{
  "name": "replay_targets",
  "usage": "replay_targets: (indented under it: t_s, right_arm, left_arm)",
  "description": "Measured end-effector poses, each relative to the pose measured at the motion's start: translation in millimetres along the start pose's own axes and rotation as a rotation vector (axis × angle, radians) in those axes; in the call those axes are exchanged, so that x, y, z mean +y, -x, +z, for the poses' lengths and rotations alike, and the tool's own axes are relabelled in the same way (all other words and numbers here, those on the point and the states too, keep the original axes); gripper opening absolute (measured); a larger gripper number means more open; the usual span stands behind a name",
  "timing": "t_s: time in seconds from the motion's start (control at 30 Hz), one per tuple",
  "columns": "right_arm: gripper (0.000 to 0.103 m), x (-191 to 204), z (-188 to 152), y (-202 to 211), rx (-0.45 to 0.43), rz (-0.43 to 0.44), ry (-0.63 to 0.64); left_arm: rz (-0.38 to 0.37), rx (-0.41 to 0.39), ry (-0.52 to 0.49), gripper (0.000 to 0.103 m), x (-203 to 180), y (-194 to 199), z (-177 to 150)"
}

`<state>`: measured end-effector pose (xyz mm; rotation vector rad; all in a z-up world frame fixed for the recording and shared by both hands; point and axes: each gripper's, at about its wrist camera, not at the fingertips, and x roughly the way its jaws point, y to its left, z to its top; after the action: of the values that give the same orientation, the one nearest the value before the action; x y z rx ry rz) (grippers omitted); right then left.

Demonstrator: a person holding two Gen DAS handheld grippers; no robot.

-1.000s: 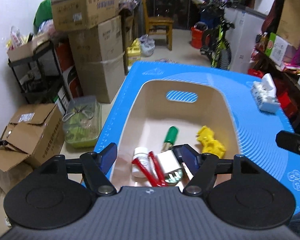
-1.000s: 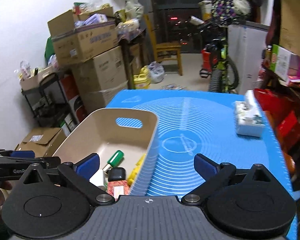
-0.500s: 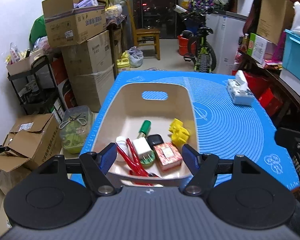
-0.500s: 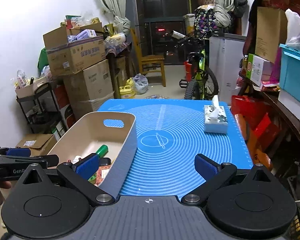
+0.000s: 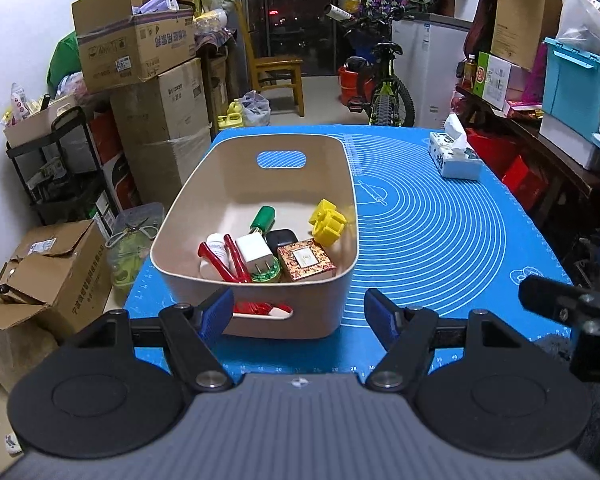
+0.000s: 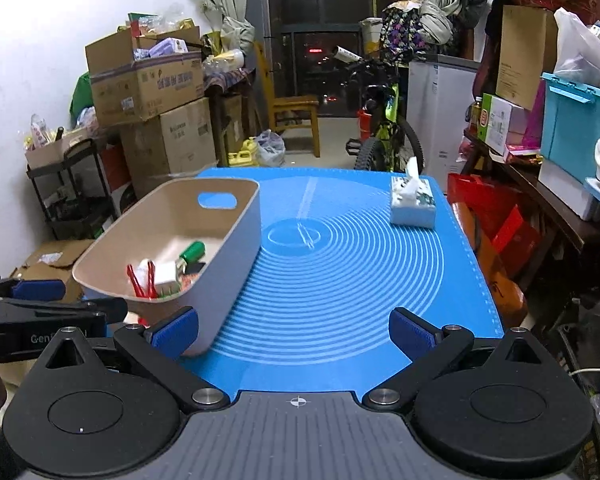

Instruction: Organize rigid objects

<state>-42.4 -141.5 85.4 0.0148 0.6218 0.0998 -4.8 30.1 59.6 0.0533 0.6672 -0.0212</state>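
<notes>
A beige bin (image 5: 188,200) stands on the left side of the blue mat (image 5: 440,240); it also shows in the right wrist view (image 6: 236,236). Inside lie a yellow toy (image 5: 327,222), a green-capped item (image 5: 263,219), a white charger (image 5: 254,251), a patterned box (image 5: 306,260), red tongs (image 5: 224,262) and a white bottle (image 5: 215,242). My left gripper (image 5: 298,314) is open and empty, in front of the bin's near wall. My right gripper (image 6: 294,326) is open and empty over the mat's near edge, right of the bin.
A tissue box (image 5: 454,156) stands at the mat's far right, seen also in the right wrist view (image 6: 412,200). Cardboard boxes (image 5: 140,60) and a black cart (image 5: 60,168) line the left wall. A bicycle (image 5: 380,80) and a chair (image 5: 278,72) stand beyond the table. Shelves (image 5: 560,120) are right.
Both grippers have pulled back from the bin toward the table's near edge. The left one was over the bin's contents and is now outside its near wall. Both stay open.
</notes>
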Motion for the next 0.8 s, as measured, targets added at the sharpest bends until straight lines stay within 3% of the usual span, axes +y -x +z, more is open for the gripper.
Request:
replay_targets:
  t_s: [0.4, 0.8]
  right_arm:
    - [0.100, 1.2, -33.7, -6.7, -0.017, -0.018, 0.052]
    - [0.100, -2.9, -39.2, -10.8, -0.022, -0.006, 0.029]
  left_arm:
    - [0.000, -0.012, 0.006, 0.073, -1.1, -9.9, -18.8]
    - [-0.004, 0.004, 0.012, 0.073, -0.6, -11.8, -21.3]
